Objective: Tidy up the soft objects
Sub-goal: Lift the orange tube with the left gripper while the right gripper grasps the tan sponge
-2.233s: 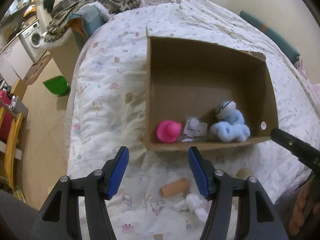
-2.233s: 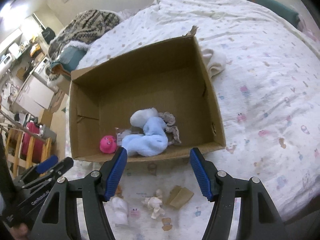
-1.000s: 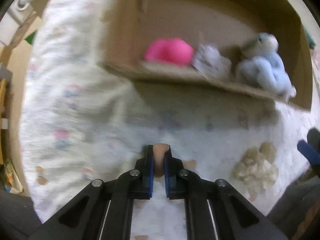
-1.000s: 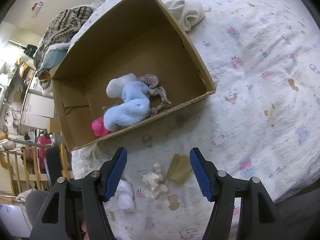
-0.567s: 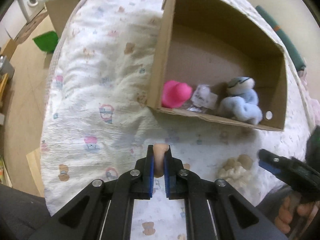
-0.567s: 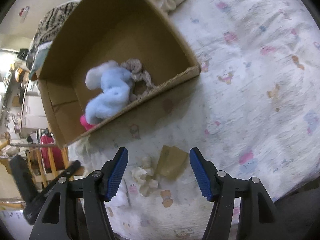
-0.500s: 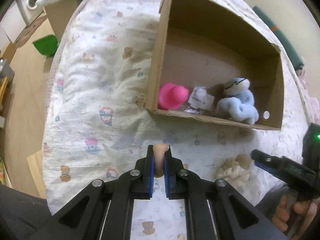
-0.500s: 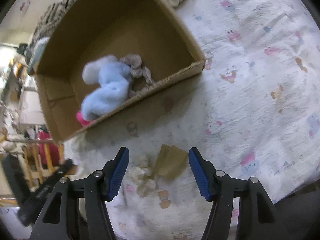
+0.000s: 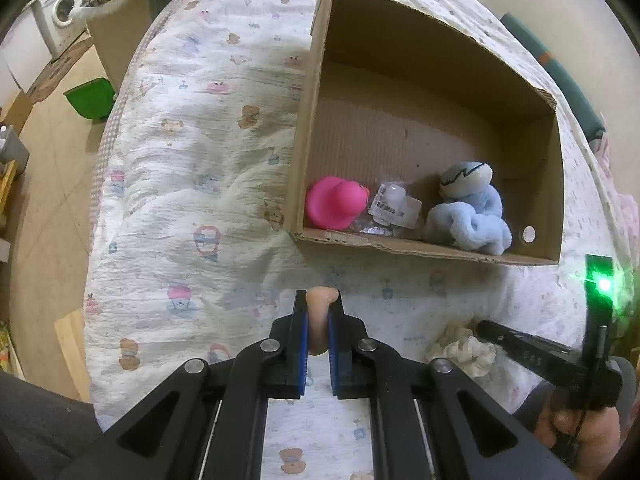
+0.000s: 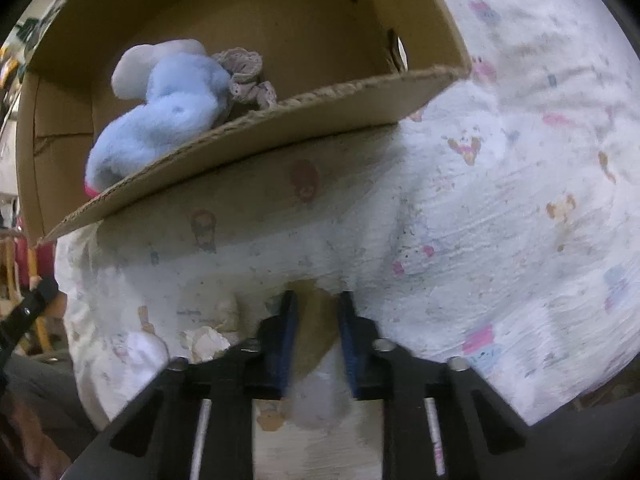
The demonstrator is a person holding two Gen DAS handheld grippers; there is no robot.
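My left gripper [image 9: 319,312] is shut on a peach foam cylinder [image 9: 319,300], held above the patterned bed quilt [image 9: 192,184]. An open cardboard box [image 9: 316,80] lies ahead; inside are a pink duck toy [image 9: 334,208], a plastic packet [image 9: 394,208] and a blue plush [image 9: 468,216]. My right gripper [image 10: 316,308] points down at the quilt, its jaws closing, with a tan piece [image 10: 314,328] pinched between the pads. A cream crumpled lump [image 10: 208,340] and a white soft lump [image 10: 142,350] lie just left of it. The picture is blurred.
The bed's left edge drops to a floor with a green bin [image 9: 90,98] and a washing machine [image 9: 60,12]. A grey crochet piece [image 10: 244,76] lies beside the blue plush [image 10: 168,108] in the box. A hand [image 9: 580,432] holds the right gripper.
The right gripper sank to the quilt and its wide-open jaws came together on the tan piece. The left gripper rose with the peach cylinder, then held still.
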